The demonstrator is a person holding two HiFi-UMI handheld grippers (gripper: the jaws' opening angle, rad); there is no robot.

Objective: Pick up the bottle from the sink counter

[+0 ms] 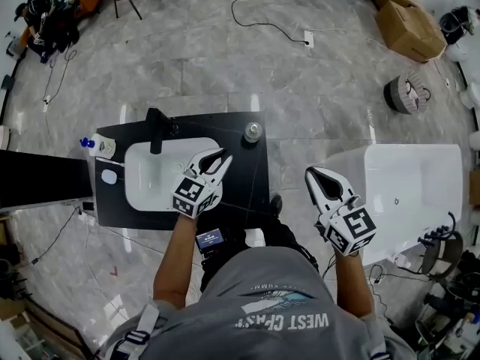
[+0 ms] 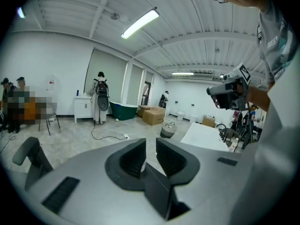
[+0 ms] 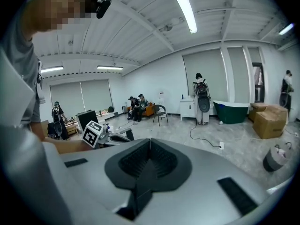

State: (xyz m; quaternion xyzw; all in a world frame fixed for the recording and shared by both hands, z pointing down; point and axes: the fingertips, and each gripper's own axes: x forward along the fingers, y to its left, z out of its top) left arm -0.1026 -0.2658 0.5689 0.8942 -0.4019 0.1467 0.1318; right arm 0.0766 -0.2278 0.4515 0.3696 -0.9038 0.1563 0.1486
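**Both grippers near the sink tabletop; bottle not yet reached**

In the head view, my left gripper (image 1: pixel 224 156) hangs over the black tabletop (image 1: pixel 247 190), with its tips near the right rim of the white basin (image 1: pixel 150 182). In the left gripper view its fingers (image 2: pixel 132 157) stand slightly apart. The gap between them is narrow and nothing is in it.

My right gripper (image 1: pixel 313 173) is off the tabletop's right edge, between the tabletop and a white bathtub (image 1: pixel 409 175). In the right gripper view its fingers (image 3: pixel 162 159) are pressed together and hold nothing.

The bottle (image 1: pixel 96 145) is white with a blue cap. It sits at the tabletop's far left edge, well to the left of the left fingers, with the whole basin between them. I cannot tell whether it stands or lies.

A black faucet (image 1: pixel 155 130) rises at the basin's far rim, between the left fingers and the bottle. A round metal piece (image 1: pixel 253 131) rests on the tabletop just beyond the left fingers and slightly to their right. A small white oval (image 1: pixel 109 176) lies left of the basin, near the bottle.
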